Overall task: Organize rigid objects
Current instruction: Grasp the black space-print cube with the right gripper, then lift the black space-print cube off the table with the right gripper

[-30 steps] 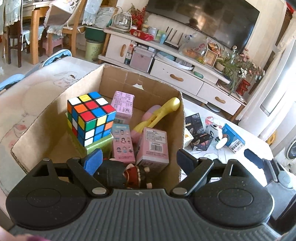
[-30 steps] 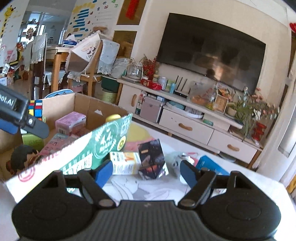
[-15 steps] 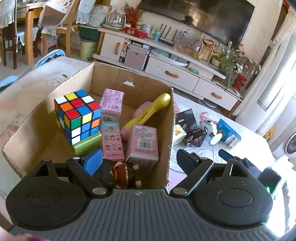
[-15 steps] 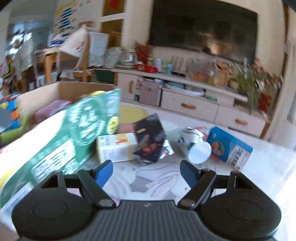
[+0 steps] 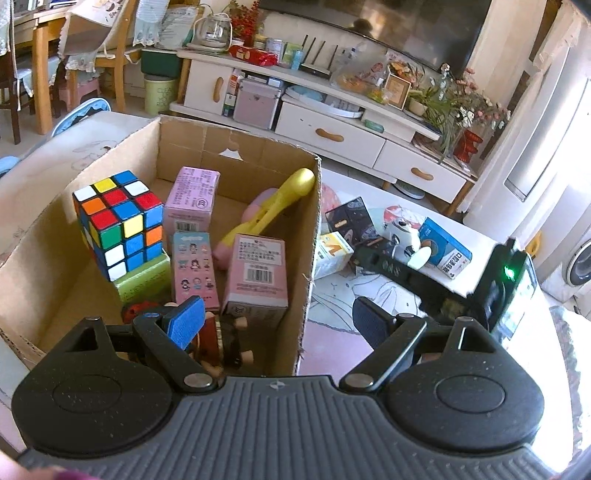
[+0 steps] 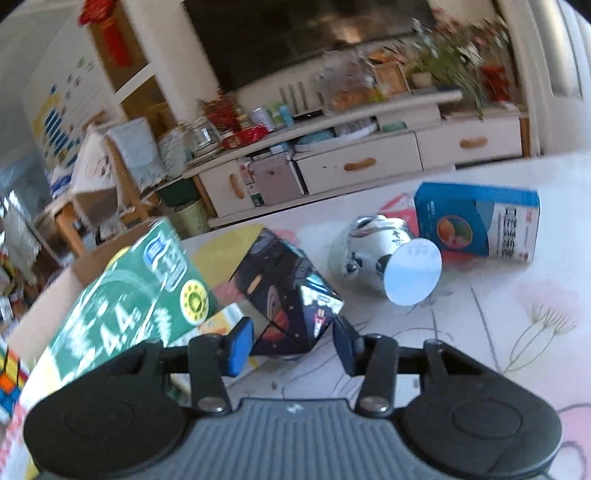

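This is a home living room. A large television [image 5: 373, 26] hangs above a white media cabinet [image 5: 332, 136] crowded with a router, jars and a framed photo. Potted flowers [image 5: 465, 107] stand at its end, and wooden dining chairs [image 5: 103, 55] sit behind.

Doll [image 5: 221, 338] half hidden behind left gripper [image 5: 275, 325]; cabinet clutter [image 6: 258, 125] motion-blurred; Rubik's cube [image 6: 9, 376] edge-cropped.

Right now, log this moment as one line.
left tool: open, over cardboard box | right tool: open, straddling dark space-print box | table
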`<state>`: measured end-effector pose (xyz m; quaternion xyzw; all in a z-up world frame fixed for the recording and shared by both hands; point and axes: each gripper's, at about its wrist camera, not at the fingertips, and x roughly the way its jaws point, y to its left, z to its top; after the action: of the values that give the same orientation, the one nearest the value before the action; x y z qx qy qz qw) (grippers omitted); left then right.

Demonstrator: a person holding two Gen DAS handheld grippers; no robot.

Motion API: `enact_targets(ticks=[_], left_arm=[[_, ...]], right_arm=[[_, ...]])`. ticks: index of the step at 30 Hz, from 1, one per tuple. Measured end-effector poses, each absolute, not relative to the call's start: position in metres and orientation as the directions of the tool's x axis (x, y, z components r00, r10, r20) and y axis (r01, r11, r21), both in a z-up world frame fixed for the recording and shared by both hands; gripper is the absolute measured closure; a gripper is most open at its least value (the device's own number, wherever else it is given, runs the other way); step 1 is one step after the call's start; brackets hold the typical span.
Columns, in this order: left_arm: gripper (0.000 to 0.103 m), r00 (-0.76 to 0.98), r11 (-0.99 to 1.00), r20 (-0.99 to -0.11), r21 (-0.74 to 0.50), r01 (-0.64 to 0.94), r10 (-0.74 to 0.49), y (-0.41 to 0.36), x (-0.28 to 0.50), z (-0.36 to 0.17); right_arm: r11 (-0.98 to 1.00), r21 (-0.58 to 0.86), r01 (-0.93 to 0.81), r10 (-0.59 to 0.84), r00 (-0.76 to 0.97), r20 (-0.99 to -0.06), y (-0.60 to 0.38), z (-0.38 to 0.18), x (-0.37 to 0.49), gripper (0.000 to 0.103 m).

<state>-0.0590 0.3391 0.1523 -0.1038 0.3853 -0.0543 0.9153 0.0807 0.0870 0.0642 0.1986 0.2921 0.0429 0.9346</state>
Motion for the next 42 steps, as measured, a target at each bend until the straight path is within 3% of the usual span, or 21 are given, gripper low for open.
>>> enact_targets(ticks=[4, 10, 14, 28, 42], left_arm=[[0.000, 0.693, 0.974, -0.698, -0.223, 0.032, -0.183, 0.337, -0.058, 0.151], [0.000, 0.689, 0.976, -0.700, -0.211, 0.049, -0.186, 0.334, -0.058, 0.151], [0.000, 0.687, 0.978, -0.703, -0.204, 0.053, -0.184, 0.332, -0.058, 0.149], [0.000, 0.700, 0.976, -0.681, -0.178, 0.124, -0.213, 0.313, -0.056, 0.150], [0.000, 0.781, 0.991, -0.610, -0.087, 0.104, -0.136, 0.301, -0.056, 0.152]], right_arm=[[0.875, 0.478, 0.073, 0.218, 0.823, -0.524, 0.079, 0.060, 0.086, 0.061], [0.873, 0.481, 0.079, 0.219, 0.819, -0.531, 0.081, 0.062, 0.087, 0.064], [0.879, 0.470, 0.086, 0.206, 0.819, -0.536, 0.076, 0.062, 0.085, 0.077], [0.901, 0.416, 0.125, 0.146, 0.814, -0.562, 0.019, 0.067, 0.021, 0.077], [0.917, 0.288, 0.276, -0.051, 0.796, -0.603, -0.060, 0.077, -0.041, 0.077]])
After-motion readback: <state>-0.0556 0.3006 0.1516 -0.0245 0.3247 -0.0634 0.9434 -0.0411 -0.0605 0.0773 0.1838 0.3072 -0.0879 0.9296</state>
